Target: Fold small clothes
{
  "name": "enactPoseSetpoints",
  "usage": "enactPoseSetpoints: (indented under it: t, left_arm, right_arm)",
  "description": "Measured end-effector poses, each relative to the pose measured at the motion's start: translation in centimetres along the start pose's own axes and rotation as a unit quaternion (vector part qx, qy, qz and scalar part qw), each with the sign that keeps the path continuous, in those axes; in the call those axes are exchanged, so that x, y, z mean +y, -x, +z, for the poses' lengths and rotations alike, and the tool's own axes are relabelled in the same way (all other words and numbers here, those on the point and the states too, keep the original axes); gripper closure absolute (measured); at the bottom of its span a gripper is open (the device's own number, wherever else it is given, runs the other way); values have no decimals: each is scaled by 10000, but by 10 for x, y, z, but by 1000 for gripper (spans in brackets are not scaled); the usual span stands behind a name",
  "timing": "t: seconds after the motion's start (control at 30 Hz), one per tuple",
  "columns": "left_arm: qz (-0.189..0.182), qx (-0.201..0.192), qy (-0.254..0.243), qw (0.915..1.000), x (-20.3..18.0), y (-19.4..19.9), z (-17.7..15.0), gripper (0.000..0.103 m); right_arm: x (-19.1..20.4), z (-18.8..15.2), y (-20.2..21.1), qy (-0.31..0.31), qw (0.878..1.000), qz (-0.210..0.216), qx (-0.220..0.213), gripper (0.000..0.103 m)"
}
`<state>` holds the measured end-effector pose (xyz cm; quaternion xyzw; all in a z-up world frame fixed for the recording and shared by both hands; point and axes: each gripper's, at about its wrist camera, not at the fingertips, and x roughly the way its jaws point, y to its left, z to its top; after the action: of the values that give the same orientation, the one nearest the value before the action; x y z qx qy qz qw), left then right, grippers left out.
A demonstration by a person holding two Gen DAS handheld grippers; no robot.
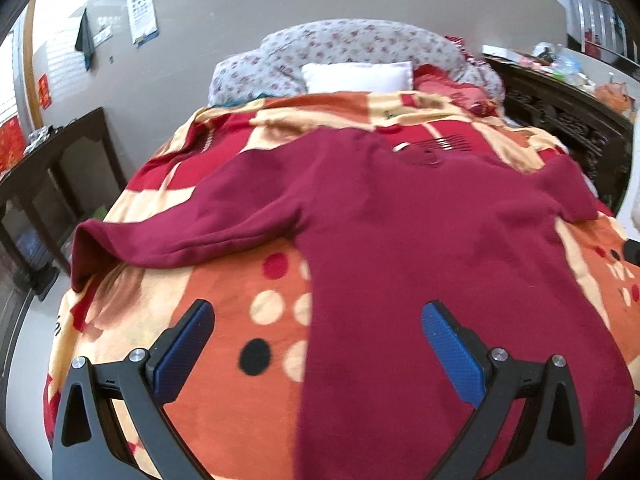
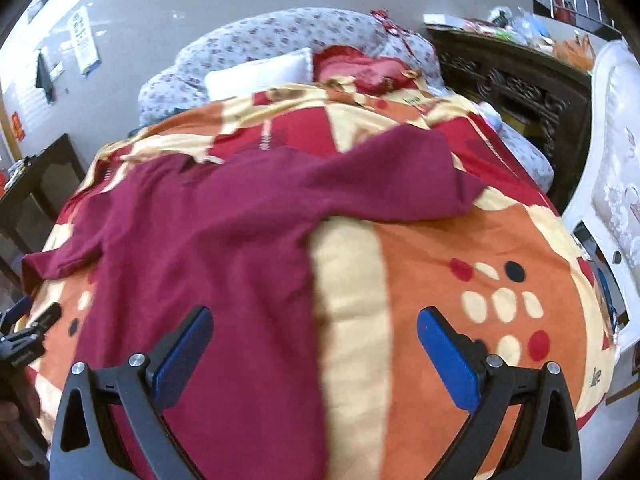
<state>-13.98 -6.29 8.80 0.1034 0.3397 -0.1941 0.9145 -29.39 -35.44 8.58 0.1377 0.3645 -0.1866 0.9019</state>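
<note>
Looking left to right across the left wrist view: dark side table [image 1: 60,168] at 9 o'clock, eye chart [image 1: 141,4] on the wall at 11, floral pillow [image 1: 352,48] with a white cushion [image 1: 358,76] at 12, carved dark headboard [image 1: 560,120] at 2 with clutter on top. My left gripper [image 1: 318,320] has its jaws spread wide, nothing between the blue pads [image 1: 188,344]. The maroon shirt [image 1: 420,232] lies flat on the patterned blanket [image 1: 240,320], running from 6 up to 12, one sleeve out toward 9, its cuff draped at the bed edge. The shirt's left edge runs between the pads.

Right wrist view: the shirt [image 2: 200,240] fills 7 to 12, one sleeve flopped out toward 1. My right gripper [image 2: 314,332] is released too, jaws wide, straddling the shirt's right edge over the blanket [image 2: 440,260]. White padded chair [image 2: 612,152] crowds the bed at 3. The other gripper shows at the 9 o'clock edge.
</note>
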Motion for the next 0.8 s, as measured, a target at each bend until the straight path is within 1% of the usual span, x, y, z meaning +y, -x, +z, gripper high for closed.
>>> enactPoseSetpoints:
  t: [0.1, 0.23, 0.3, 0.4, 0.43, 0.53, 0.8]
  left_arm:
    - [-87, -54, -77, 9999, -12, 6, 2, 0]
    - [-87, -140, -127, 9998, -19, 9, 2, 0]
    - [-97, -115, -98, 9998, -19, 6, 2, 0]
    - [-93, -51, -28, 9999, -17, 2, 0, 0]
    - [-82, -22, 15, 10000, -15, -1, 0, 0]
    - [-92, 37, 138, 9999, -9, -7, 0, 0]
    - [-72, 118, 243, 9996, 0, -20, 3, 0]
  right_arm:
    - [26, -1, 5, 102, 9999, 15, -106, 0]
    - [63, -1, 1, 496, 9987, 57, -96, 0]
    - [79, -2, -1, 725, 9972, -53, -156, 0]
    - [98, -3, -5, 1012, 9940, -329, -262, 0]
    - [103, -3, -7, 1069, 9932, -381, -267, 0]
    - [113, -1, -11, 1116, 9929, -323, -273, 0]
    - [123, 4, -23, 931, 9954, -142, -170, 0]
